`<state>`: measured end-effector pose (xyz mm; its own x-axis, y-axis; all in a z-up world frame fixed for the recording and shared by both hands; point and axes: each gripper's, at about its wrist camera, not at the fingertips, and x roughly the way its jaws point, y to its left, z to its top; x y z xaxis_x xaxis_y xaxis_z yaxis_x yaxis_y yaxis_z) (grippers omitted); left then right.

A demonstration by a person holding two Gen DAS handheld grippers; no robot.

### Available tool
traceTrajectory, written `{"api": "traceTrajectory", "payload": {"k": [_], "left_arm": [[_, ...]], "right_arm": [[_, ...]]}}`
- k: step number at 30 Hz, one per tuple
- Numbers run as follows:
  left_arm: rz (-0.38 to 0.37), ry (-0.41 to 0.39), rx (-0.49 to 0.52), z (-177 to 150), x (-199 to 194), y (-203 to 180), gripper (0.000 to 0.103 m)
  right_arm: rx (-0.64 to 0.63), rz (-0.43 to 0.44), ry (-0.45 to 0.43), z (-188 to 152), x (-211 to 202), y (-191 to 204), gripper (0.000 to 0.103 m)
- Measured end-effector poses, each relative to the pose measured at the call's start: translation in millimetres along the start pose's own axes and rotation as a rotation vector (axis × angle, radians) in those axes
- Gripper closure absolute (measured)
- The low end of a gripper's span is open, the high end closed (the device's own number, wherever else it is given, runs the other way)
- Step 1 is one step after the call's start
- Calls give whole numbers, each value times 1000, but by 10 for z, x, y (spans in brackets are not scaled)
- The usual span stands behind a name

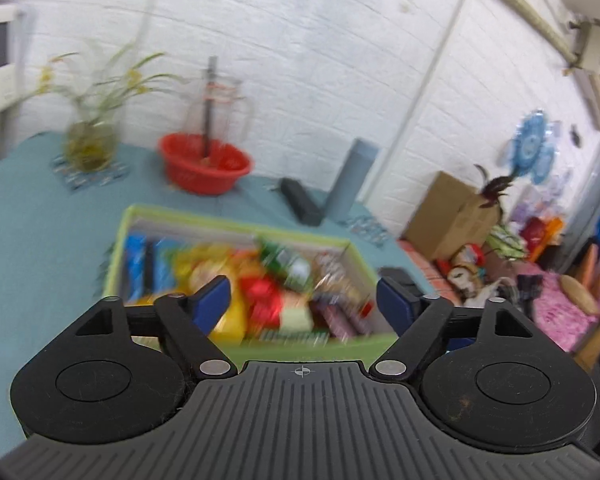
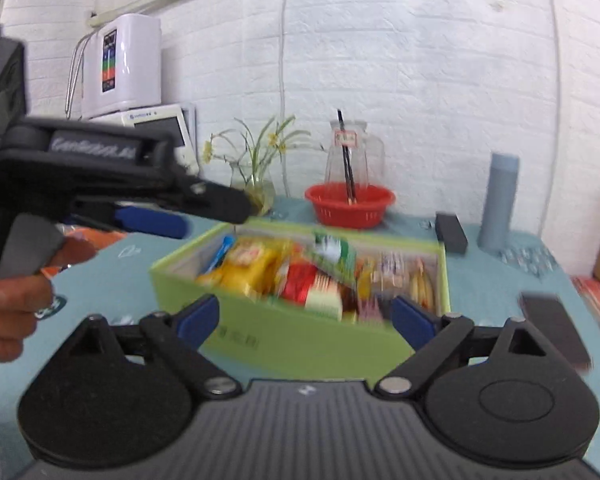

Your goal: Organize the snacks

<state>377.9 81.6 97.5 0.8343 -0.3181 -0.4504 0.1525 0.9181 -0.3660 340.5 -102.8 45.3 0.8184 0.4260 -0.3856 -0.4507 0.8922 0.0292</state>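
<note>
A light green box (image 1: 236, 222) full of snack packets sits on the teal table; it also shows in the right wrist view (image 2: 300, 344). Yellow (image 2: 252, 270), red (image 2: 304, 280), green (image 2: 334, 250) and blue (image 1: 136, 260) packets lie inside it. My left gripper (image 1: 304, 300) is open and empty, held above the box's near side. My right gripper (image 2: 306, 320) is open and empty, in front of the box's near wall. The left gripper also shows in the right wrist view (image 2: 180, 212), held in a hand above the box's left end.
A red basket (image 1: 204, 166) with a glass carafe, a flower vase (image 1: 90, 146), a grey cylinder (image 2: 498, 204) and a black bar (image 2: 450, 232) stand behind the box. A dark flat object (image 2: 556, 332) lies right of the box. A cardboard box (image 1: 448, 216) and clutter lie beyond the table's right edge.
</note>
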Motion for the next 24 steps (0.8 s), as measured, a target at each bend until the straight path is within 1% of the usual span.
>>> {"api": "traceTrajectory", "payload": {"k": [2,3,5,7,9,13,15,18,20,24], "left_arm": [[103,-7,-8,-354,-239,-38,26],[136,-4,-15,-516,-334,-46,26],[175,23,-36,-818,-506,-47,24],[192,37,-49,-1003,-639,-40,24],[234,43,-44,-1102,-743,-49,23],[283,25,-8,-1183,-925,-129,24],[289,21,13,-1231,-1004,-172,24],[283,37,22,-1317,-1090,-207,25],[270,53,28,-1379,-1139,-224,25],[313,69,15,-1507,-1253,-268,25]], "right_arm": [[43,-28,31,-226,-206,76,10],[68,-39,48,-323,-311,107,10],[113,-63,70,-470,-468,146,10],[152,-93,76,-576,-625,170,10],[183,-136,76,-630,-774,182,10],[222,-214,66,-633,-981,215,10],[224,-274,78,-641,-1071,268,10],[239,-352,88,-667,-1224,341,10],[241,-363,85,-691,-1349,382,10],[227,-349,57,-783,-1619,507,10]]}}
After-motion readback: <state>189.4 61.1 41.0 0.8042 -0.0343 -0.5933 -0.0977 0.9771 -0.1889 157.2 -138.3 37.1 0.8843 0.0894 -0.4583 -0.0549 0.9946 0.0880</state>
